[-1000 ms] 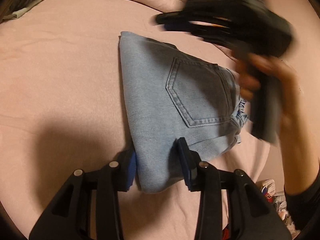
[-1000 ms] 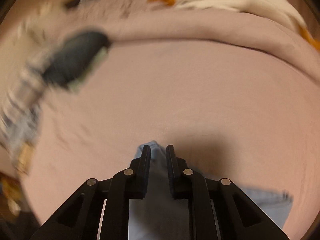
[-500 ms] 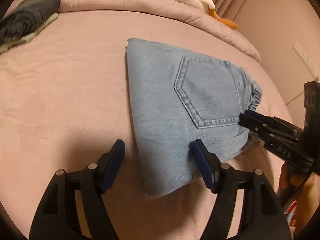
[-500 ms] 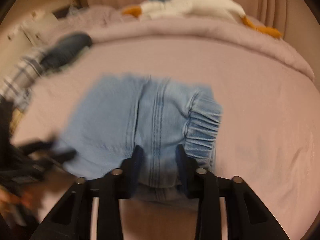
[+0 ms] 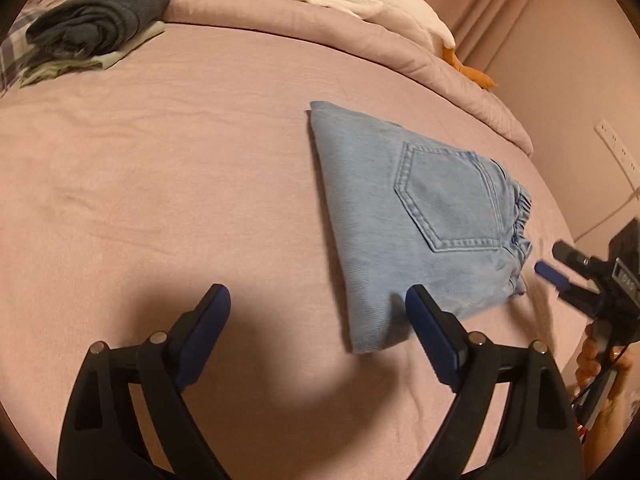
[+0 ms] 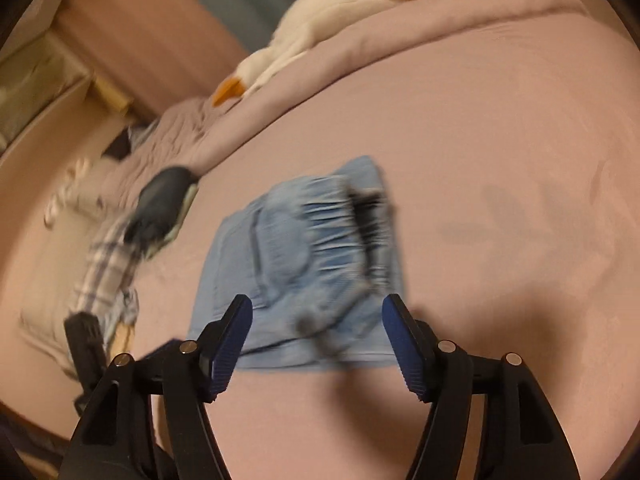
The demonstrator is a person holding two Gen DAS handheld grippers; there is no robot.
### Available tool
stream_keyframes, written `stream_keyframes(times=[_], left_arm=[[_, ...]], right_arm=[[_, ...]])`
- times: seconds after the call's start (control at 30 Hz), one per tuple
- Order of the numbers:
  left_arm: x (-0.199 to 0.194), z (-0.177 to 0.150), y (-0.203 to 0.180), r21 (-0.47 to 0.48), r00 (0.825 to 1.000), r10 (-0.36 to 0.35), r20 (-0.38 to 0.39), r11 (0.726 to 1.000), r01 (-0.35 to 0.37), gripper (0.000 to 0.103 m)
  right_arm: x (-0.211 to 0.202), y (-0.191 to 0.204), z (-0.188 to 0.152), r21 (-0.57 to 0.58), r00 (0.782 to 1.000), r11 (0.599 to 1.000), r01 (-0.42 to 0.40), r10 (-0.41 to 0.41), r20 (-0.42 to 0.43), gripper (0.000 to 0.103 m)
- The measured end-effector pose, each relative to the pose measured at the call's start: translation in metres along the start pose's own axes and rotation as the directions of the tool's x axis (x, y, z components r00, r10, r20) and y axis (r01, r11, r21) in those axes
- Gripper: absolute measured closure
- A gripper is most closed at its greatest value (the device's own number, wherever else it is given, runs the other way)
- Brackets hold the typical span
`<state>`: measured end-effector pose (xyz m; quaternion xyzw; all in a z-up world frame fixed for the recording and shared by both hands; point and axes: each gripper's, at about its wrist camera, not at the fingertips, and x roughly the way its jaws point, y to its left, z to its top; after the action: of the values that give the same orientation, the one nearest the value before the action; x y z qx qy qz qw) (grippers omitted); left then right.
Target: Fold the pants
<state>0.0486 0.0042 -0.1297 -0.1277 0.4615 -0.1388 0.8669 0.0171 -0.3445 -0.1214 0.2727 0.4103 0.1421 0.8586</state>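
Observation:
Light blue jeans (image 5: pixel 420 216) lie folded into a compact packet on the pink bed sheet (image 5: pixel 160 200), back pocket up and elastic waistband at the right. My left gripper (image 5: pixel 316 304) hovers at the packet's near left corner. Its jaws are opening wide and the pads press on nothing. In the right wrist view the jeans (image 6: pixel 304 248) are blurred. My right gripper (image 6: pixel 317 308) stands just short of their near edge, jaws opening with nothing gripped. The left wrist view shows the right gripper (image 5: pixel 554 258) a little way from the waistband.
A stack of dark grey folded clothes (image 5: pixel 100 28) sits at the far left on a plaid cloth (image 6: pixel 108 264). A white plush goose (image 5: pixel 360 4) lies on the rolled duvet (image 5: pixel 280 36) at the back. The person's hand (image 5: pixel 600 364) holds the right gripper's handle.
Both grippers went from nearly shut to wide open. The left one let go of the jeans' near corner. The right one swung round to the waistband, then backed off it.

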Motion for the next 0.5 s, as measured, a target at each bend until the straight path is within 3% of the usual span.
stream_keyframes(times=[0.2, 0.4, 0.5], left_arm=[[0.007, 0.009, 0.004, -0.052, 0.999, -0.044, -0.014, 0.998, 0.043, 0.012], [0.021, 0.026, 0.000, -0.061, 0.997, -0.079, -0.022, 0.995, 0.077, 0.012], [0.027, 0.032, -0.003, -0.047, 0.996, -0.084, -0.024, 0.995, 0.082, 0.012]], right_arm=[[0.010, -0.032, -0.007, 0.154, 0.997, 0.986, -0.058, 0.066, -0.046, 0.035], [0.028, -0.021, -0.002, 0.123, 0.989, 0.988, -0.090, 0.103, -0.105, 0.034], [0.036, -0.013, 0.002, 0.082, 0.988, 0.993, -0.080, 0.090, -0.124, 0.026]])
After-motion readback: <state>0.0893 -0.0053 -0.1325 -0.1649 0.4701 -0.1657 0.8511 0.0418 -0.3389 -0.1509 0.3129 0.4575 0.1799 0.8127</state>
